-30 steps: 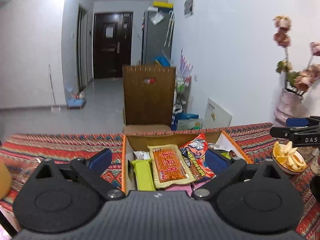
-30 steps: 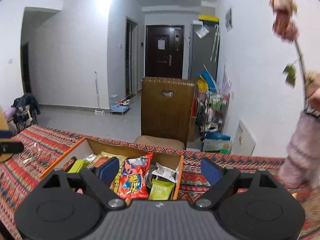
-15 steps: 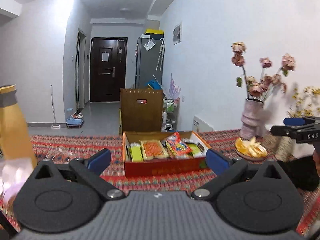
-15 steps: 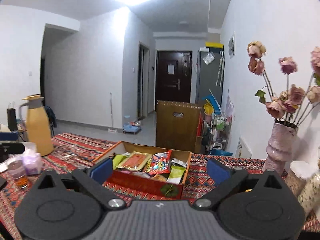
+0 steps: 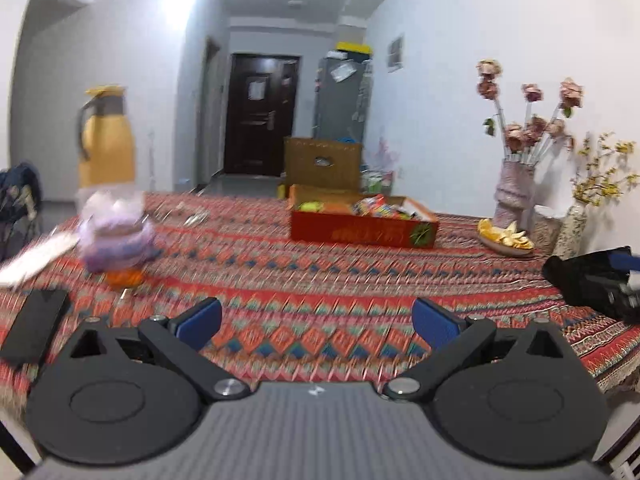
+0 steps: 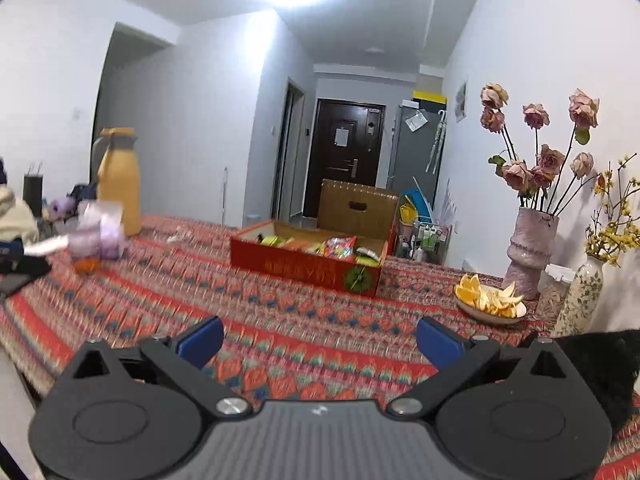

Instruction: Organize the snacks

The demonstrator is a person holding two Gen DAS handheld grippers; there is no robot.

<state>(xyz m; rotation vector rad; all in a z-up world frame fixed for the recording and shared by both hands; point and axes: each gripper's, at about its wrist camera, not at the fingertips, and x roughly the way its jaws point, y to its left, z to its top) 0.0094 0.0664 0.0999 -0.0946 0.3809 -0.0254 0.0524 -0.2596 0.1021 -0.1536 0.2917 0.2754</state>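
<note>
Snacks [image 5: 374,209] lie packed in a red box [image 5: 362,233] that sits on the far part of the table [image 5: 304,280], well apart from both grippers. In the right view the same box [image 6: 308,268] stands left of a plate of orange peel [image 6: 490,306], with bright packets [image 6: 340,246] showing above its rim.

The left gripper [image 5: 316,318] hangs over the patterned cloth with its jaws spread wide and only bare cloth between its blue pads [image 5: 200,318]. The right gripper [image 6: 320,340] is just as wide, its jaws having just been opening, and nothing sits between its pads [image 6: 202,338] either.

A yellow jug [image 5: 105,138] stands at the far left of the table, with a blurred bundle of pale purple plastic [image 5: 114,232] in front of it. A dark flat phone [image 5: 34,326] lies near the left edge.

2 vases stand at the right: a pink one with dried roses [image 6: 528,256] and a speckled one with yellow sprigs [image 6: 580,298]. A black object [image 5: 592,280] rests at the right edge of the left view; what it is cannot be told. Beyond the table, a brown chair back [image 6: 358,204] faces the box.
</note>
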